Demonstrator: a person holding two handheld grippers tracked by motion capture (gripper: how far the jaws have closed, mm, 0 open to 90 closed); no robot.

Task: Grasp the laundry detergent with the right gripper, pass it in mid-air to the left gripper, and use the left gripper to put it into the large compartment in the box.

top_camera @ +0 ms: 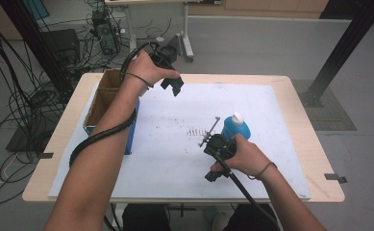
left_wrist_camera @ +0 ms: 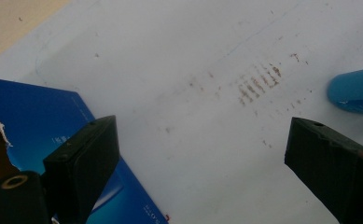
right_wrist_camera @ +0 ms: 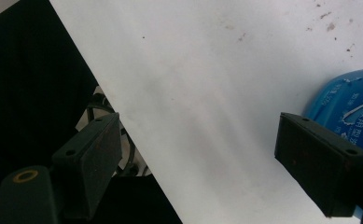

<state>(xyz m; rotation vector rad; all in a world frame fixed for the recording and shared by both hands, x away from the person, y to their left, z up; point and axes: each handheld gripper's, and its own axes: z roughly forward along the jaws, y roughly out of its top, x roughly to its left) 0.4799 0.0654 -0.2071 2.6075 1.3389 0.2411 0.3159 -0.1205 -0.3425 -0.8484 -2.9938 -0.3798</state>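
Although no grip had been made, the blue bottle (top_camera: 234,127) was judged the item in hand: it stood upright with a white cap on the white sheet (top_camera: 175,159), just beyond the right gripper (top_camera: 217,161) at about its 1 o'clock in the high view. In the right gripper view the bottle's printed blue wall (right_wrist_camera: 347,107) lay beside the right-hand jaw, outside the gap; the jaws stood apart with nothing between them. The left gripper (top_camera: 174,86) hovered over the far left of the sheet, at roughly 10 o'clock from the bottle and well apart from it, jaws likewise spread and empty; its own view took in the bottle's edge (left_wrist_camera: 354,88) at 3 o'clock. The bottle appeared to be smooth plastic, probably light to moderate depending on fill, which could not be told, and somewhat yielding under squeeze. A glossy wall may slip, so a hold across the mid-body, below the shoulder, was judged safest; the cap offered too small a purchase. The sheet was flat, smooth and marked with brown streaks (left_wrist_camera: 258,84) near its centre, over a wooden table (top_camera: 300,110). An open cardboard box with blue sides (top_camera: 103,103) sat at the sheet's 9 o'clock edge. Beyond the table lay grey floor (top_camera: 252,48), trailing cables and black frame posts.
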